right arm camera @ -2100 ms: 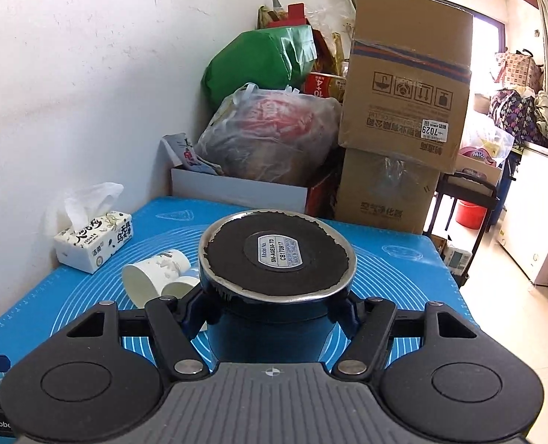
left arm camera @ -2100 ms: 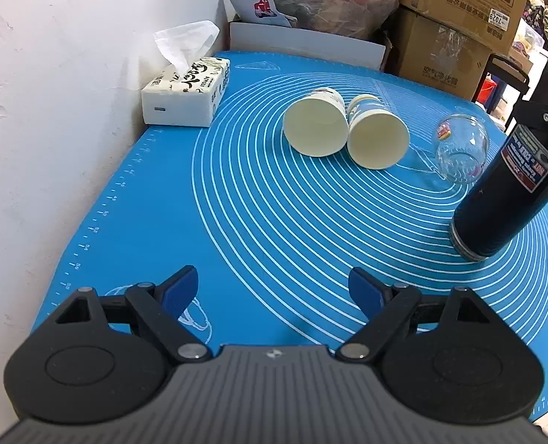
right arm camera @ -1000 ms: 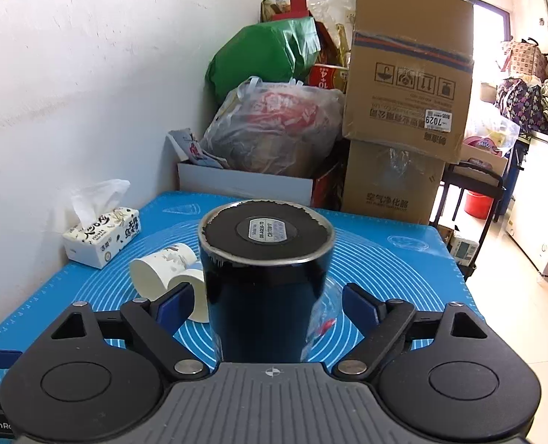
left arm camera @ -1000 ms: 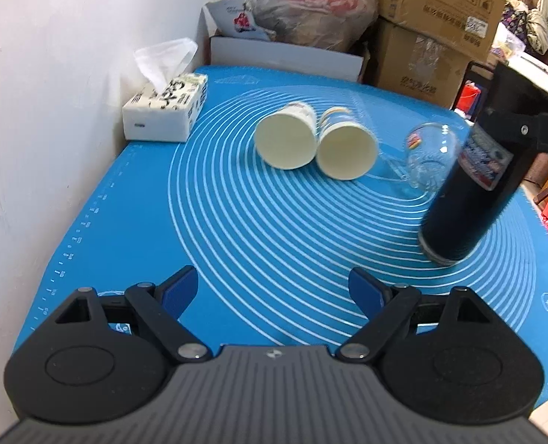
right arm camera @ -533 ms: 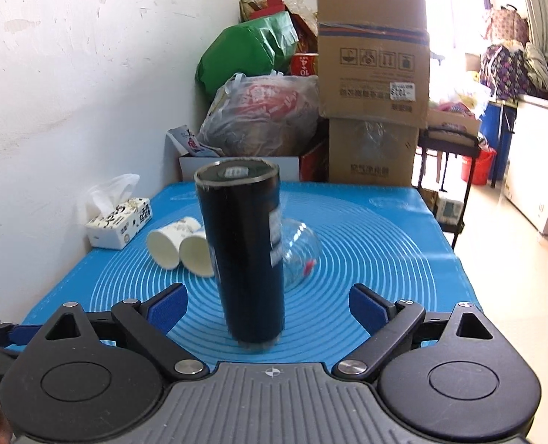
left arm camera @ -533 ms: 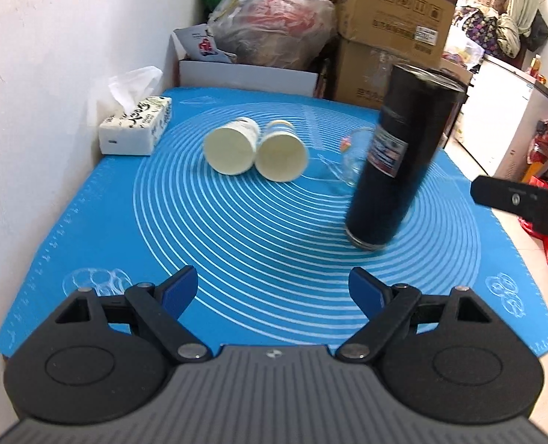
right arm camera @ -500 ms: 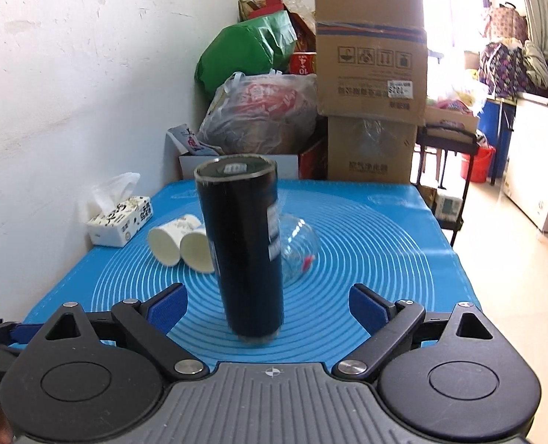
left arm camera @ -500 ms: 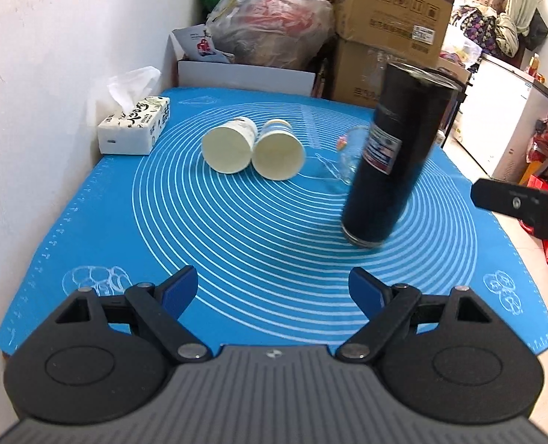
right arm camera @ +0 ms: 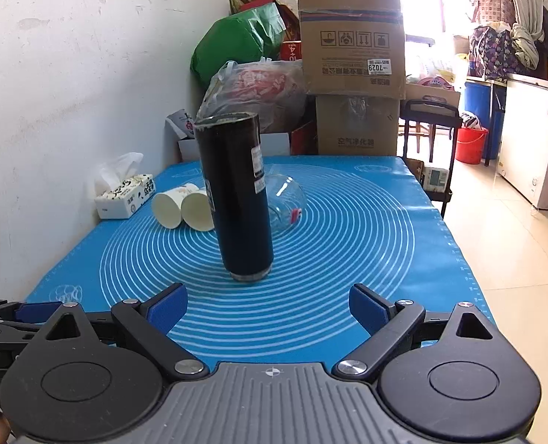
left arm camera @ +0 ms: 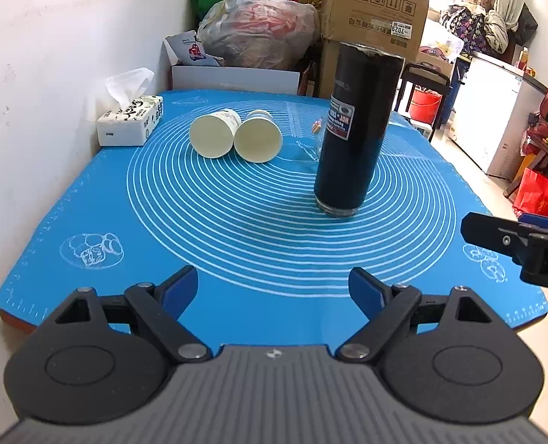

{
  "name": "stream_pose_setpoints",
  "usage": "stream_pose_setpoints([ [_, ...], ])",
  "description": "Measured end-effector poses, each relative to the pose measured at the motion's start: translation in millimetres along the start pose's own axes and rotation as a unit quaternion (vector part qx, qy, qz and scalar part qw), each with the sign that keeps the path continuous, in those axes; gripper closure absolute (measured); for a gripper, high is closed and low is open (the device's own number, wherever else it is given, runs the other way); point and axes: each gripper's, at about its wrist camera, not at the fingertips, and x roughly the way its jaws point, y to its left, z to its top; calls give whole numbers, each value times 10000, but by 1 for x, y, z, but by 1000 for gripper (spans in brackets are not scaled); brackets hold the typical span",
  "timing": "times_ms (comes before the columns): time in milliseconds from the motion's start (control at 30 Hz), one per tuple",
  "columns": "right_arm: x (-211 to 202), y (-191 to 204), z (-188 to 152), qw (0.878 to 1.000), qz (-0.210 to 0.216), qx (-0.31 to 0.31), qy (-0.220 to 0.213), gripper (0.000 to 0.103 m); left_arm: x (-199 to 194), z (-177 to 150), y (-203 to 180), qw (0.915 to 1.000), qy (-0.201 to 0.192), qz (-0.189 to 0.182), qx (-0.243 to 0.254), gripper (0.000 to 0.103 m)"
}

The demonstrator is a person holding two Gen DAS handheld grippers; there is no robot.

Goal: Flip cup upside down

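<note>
Standing on its mouth near the middle of the blue mat (left arm camera: pixel 236 229), the tall dark cup (left arm camera: pixel 355 137) has its base facing up. Nothing touches it. The left gripper (left arm camera: pixel 274 288) sits at the near edge of the mat with its jaws apart and nothing between them. The right gripper (right arm camera: pixel 268 305) is also spread wide and empty, well back from the cup. Two paper cups (left arm camera: pixel 235 137) lie on their sides, touching each other, left of the dark cup. A clear glass (right arm camera: pixel 286 199) lies just behind it. A tissue box (left arm camera: pixel 131 120) sits by the wall.
</note>
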Motion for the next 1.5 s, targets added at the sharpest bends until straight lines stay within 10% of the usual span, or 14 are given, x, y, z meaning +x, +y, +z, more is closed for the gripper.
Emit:
stream_pose_setpoints([
  [1500, -5, -3, -51, 9998, 115, 99, -85, 11, -7, -37, -23, 9981, -414, 52, 446, 15],
])
